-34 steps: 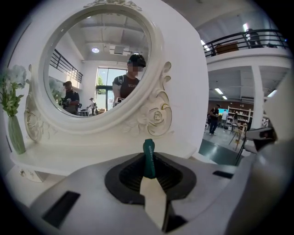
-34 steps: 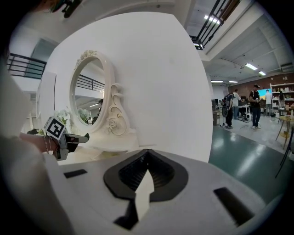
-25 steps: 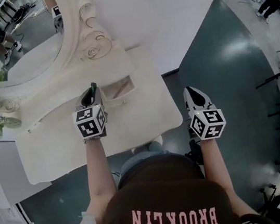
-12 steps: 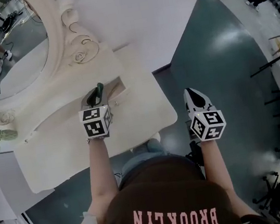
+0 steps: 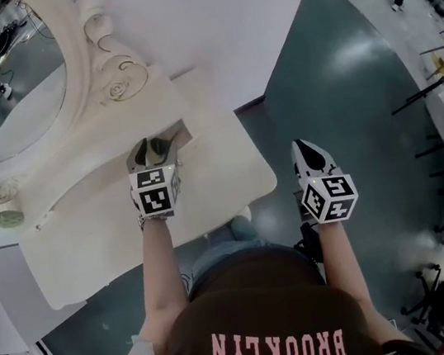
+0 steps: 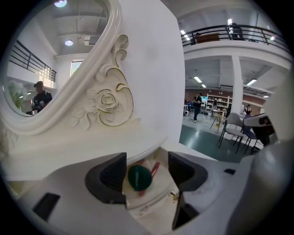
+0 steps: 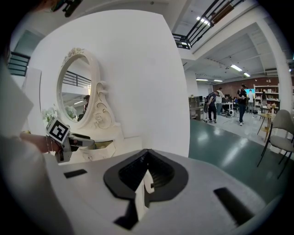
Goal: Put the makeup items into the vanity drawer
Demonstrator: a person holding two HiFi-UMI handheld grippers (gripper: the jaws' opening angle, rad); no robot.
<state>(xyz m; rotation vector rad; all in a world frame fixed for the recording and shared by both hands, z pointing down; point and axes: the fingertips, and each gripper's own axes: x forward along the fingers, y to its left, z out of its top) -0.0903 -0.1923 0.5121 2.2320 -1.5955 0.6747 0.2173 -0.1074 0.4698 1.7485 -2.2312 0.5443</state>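
**Clerk:** Entry one, left side: left gripper [image 5: 151, 152], poised over the open drawer [image 5: 185, 139] at the back of the cream vanity surface [image 5: 114, 231]. Jaws?

**Checker:** Spread wide, having just been opening. Between them, touched by neither pad, is the dark green rounded makeup item [image 6: 139, 177], down in the drawer beside a slim red stick [image 6: 154, 170].

**Clerk:** Step in hand?

**Checker:** The release, seemingly complete; that item is stowed.

**Clerk:** Entry two, right side: right gripper [image 5: 308, 149].

**Checker:** Jaws pressed together, nothing between them, held beyond the surface above the grey-green floor [image 5: 345, 111].

**Clerk:** Next move?

**Checker:** Likely drawing the left gripper back clear of the drawer's rim, then fetching another item, if any remain.
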